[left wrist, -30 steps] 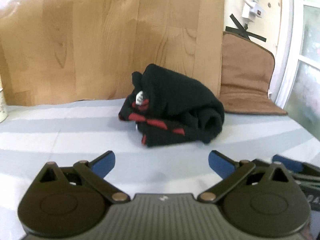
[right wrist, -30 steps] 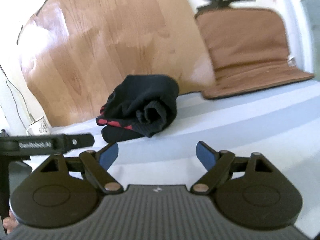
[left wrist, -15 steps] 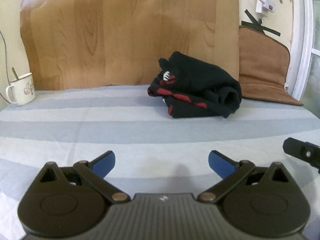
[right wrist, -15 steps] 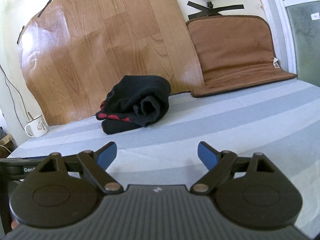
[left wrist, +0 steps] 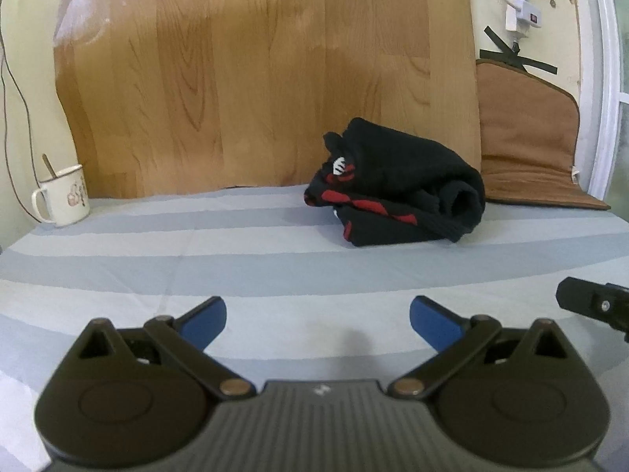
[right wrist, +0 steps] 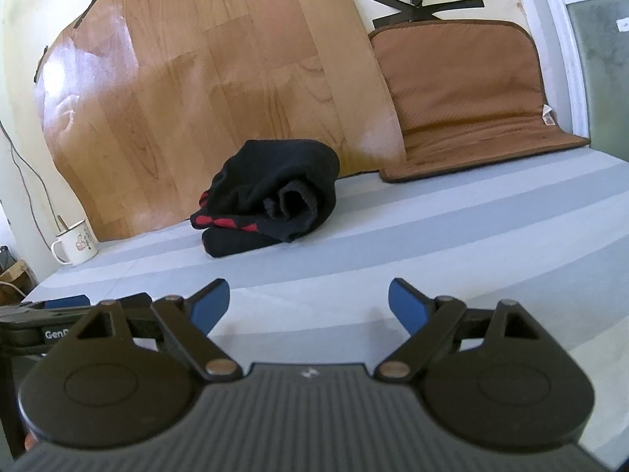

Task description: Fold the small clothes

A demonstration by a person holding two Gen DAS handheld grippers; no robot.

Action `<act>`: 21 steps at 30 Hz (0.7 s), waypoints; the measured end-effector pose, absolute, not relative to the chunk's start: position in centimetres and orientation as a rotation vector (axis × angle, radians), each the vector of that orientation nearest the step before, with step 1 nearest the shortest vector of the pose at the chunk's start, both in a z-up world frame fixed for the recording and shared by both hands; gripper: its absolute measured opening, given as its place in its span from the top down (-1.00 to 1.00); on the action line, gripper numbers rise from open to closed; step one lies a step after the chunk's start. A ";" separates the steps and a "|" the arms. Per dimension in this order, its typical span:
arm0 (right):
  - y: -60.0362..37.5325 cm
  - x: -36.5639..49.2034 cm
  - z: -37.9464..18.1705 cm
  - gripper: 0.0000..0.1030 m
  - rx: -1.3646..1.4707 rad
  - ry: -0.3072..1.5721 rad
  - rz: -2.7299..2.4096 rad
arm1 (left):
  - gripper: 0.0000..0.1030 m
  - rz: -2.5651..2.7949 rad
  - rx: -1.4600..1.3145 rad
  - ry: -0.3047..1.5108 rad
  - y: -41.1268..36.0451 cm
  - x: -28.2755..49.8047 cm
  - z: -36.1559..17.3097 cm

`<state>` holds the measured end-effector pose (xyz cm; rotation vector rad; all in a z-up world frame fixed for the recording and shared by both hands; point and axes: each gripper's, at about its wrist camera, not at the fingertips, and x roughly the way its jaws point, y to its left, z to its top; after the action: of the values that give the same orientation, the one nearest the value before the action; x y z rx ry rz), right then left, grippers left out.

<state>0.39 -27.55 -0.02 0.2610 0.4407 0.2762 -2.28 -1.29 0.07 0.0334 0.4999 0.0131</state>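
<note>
I see the garment bundled and folded; both my grippers are released, empty, well apart from it.

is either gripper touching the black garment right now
No: the black garment lies folded near the wood panel, while the left gripper and right gripper sit open and empty well short of it.

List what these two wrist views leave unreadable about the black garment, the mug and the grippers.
- Black garment: bundled on itself in both views, so its type and far side are hidden.
- Mug: its print is too small to read; its contents are hidden by its wall.
- Right gripper: the left wrist view's edge cuts it off.
- Left gripper: mostly behind the right gripper's body in the right wrist view.
</note>
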 end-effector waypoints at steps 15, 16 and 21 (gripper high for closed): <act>-27.6 0.4 0.0 -0.76 0.273 0.446 0.298 | -1.00 0.083 0.088 0.427 -1.6 -3.0 0.4; -27.6 0.4 0.0 -0.76 0.273 0.445 0.297 | -1.00 0.089 0.100 0.424 -1.7 -3.1 0.4; -27.6 0.4 0.0 -0.76 0.276 0.443 0.295 | -1.00 0.087 0.127 0.436 -2.1 -3.1 0.2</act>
<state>0.41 -27.64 0.02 0.2756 0.4433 0.2953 -3.06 -2.09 0.24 0.1271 0.4359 0.0866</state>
